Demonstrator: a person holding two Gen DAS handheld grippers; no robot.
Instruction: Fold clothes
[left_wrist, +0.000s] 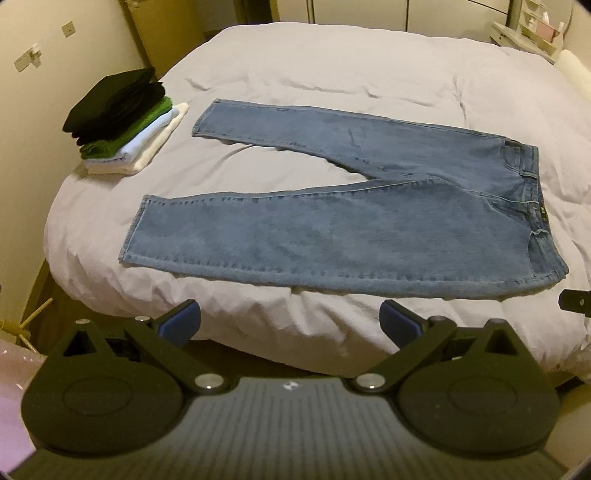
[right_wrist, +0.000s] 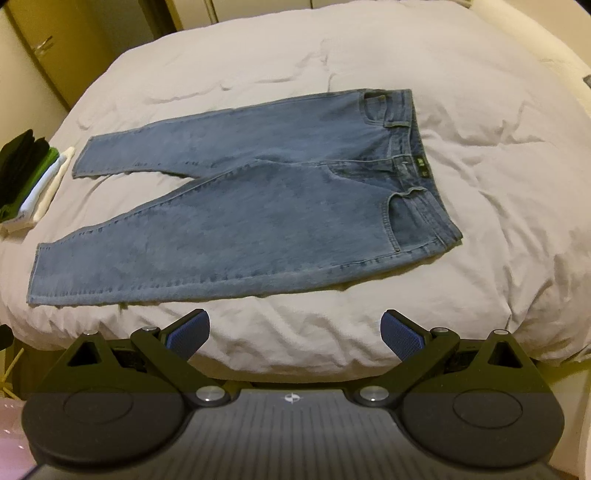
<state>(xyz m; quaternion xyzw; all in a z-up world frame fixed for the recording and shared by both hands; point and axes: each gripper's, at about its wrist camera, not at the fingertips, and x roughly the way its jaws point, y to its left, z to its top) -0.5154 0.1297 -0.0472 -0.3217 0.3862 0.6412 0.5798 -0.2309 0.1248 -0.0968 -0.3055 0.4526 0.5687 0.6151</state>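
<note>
Jaws: left gripper (left_wrist: 290, 319) and right gripper (right_wrist: 294, 330) both spread, empty.
Jeans (left_wrist: 351, 225): flat on bed (left_wrist: 332, 74), at 12 o'clock beyond both, apart.

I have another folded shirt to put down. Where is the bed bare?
The duvet is bare beyond the jeans, right of their waistband, and along the near edge by both open grippers. The left edge is crowded: the folded stack nearly meets a hem.
</note>
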